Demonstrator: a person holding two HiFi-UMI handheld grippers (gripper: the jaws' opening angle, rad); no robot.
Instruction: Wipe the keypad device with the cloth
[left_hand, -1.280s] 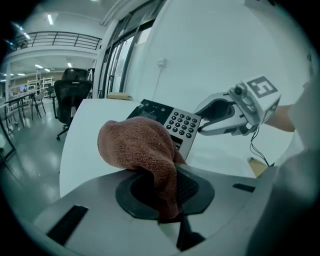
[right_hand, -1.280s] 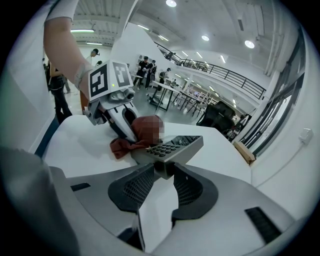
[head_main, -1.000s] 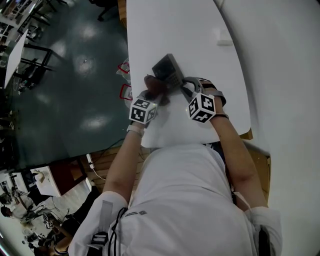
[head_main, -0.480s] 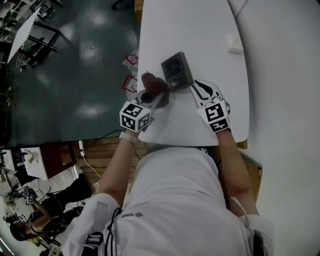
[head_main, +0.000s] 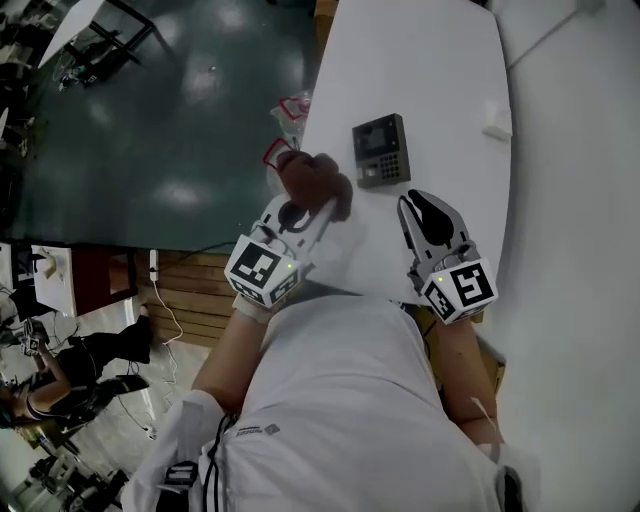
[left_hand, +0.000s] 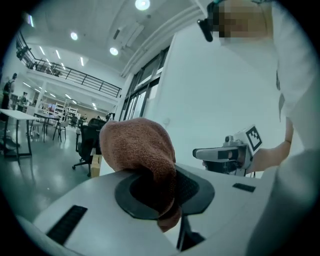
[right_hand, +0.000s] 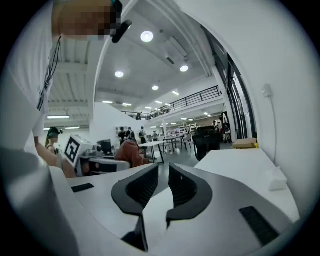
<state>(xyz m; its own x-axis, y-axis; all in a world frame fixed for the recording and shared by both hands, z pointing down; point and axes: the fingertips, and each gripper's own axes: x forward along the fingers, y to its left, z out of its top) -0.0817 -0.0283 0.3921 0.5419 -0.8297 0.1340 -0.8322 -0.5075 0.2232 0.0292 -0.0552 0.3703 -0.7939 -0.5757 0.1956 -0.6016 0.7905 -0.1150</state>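
Note:
The dark keypad device (head_main: 381, 150) lies flat on the white table (head_main: 430, 70), with nothing touching it. My left gripper (head_main: 305, 200) sits just to its near left, shut on a bunched brown cloth (head_main: 312, 178). In the left gripper view the cloth (left_hand: 140, 150) hangs out over the jaws of that gripper (left_hand: 160, 192). My right gripper (head_main: 427, 205) hovers near and to the right of the keypad. Its jaws have just been closing and stand a narrow gap apart with nothing between them, as the right gripper view (right_hand: 162, 182) shows.
A small white block (head_main: 497, 132) lies on the table at the far right. Red-edged packets (head_main: 290, 112) stick out at the table's left edge, over the dark floor (head_main: 150, 120). A white wall (head_main: 580, 200) runs along the right. People stand at the lower left.
Both grippers have drawn back from the keypad toward the person, the cloth going with the left one. The right gripper has rolled and its jaws have narrowed.

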